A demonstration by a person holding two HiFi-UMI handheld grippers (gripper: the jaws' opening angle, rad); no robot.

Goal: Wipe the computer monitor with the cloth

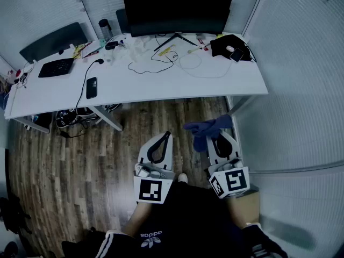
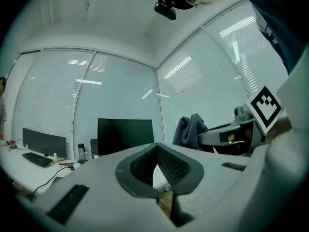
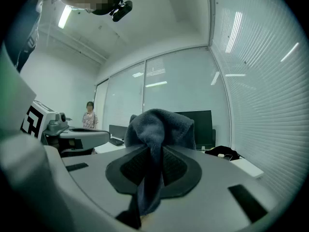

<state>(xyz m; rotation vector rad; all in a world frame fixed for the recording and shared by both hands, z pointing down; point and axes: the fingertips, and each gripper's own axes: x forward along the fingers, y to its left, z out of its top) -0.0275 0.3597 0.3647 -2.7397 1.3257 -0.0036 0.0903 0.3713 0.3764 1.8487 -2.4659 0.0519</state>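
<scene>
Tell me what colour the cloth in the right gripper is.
The cloth is dark blue, seen best in the head view.

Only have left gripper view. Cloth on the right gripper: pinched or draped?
Observer: Pinched. Right gripper view: the blue cloth runs down between the right gripper's shut jaws.
Operator: Desk clear before the monitor?
Observer: No. Head view: a black cable and a white cable loop on the desk by the monitor's stand.
Operator: At the desk yet?
Observer: No. Head view: the left gripper hangs over wood floor, short of the desk.
</scene>
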